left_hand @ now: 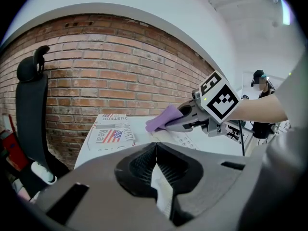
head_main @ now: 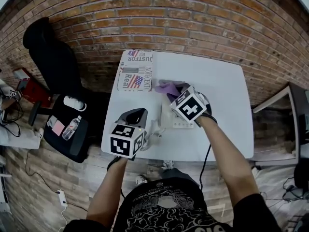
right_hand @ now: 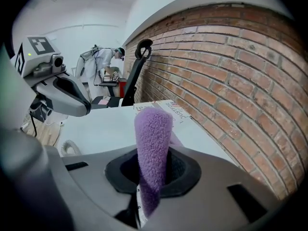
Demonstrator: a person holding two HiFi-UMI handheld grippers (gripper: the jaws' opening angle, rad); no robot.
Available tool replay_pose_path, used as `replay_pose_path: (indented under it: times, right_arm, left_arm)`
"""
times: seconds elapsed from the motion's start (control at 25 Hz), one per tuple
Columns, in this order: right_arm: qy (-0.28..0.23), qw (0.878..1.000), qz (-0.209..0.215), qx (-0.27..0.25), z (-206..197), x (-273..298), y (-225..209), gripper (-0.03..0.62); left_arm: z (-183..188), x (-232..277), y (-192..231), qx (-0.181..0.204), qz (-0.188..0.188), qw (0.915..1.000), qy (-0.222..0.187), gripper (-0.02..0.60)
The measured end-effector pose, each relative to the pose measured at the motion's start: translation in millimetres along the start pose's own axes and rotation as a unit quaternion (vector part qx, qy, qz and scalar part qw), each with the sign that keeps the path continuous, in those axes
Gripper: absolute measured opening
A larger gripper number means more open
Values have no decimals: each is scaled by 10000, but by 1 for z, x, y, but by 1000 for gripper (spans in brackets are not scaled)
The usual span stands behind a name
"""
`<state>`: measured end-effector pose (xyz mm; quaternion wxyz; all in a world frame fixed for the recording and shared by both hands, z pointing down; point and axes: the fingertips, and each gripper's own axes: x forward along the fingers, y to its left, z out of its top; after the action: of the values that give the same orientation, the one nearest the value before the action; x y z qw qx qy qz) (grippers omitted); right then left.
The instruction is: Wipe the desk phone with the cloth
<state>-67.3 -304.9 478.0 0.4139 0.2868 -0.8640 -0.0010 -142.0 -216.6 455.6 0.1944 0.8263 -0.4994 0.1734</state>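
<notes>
White table (head_main: 227,95) bears "JUSTFOR" box (head_main: 136,70) (flag-printed); right tongs (right_hand: 151,170) pinch cloth (right_hand: 153,129), left tongs (left_hand: 155,150) closed empty.

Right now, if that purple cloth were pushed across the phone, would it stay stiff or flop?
Probably floppy: the purple cloth is bunched into a soft fold where the right tool pinches it. It is likely light and grippy too, judging by its fuzzy pile.
</notes>
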Motion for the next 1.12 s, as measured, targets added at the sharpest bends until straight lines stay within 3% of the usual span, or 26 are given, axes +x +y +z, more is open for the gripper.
replay_pose_path:
  times: [1.12]
  right_arm:
    - [197,9985,-25,501,-43,-28,90,46]
  left_arm:
    - [-38,-50,-23,194,-417,9989,91,8]
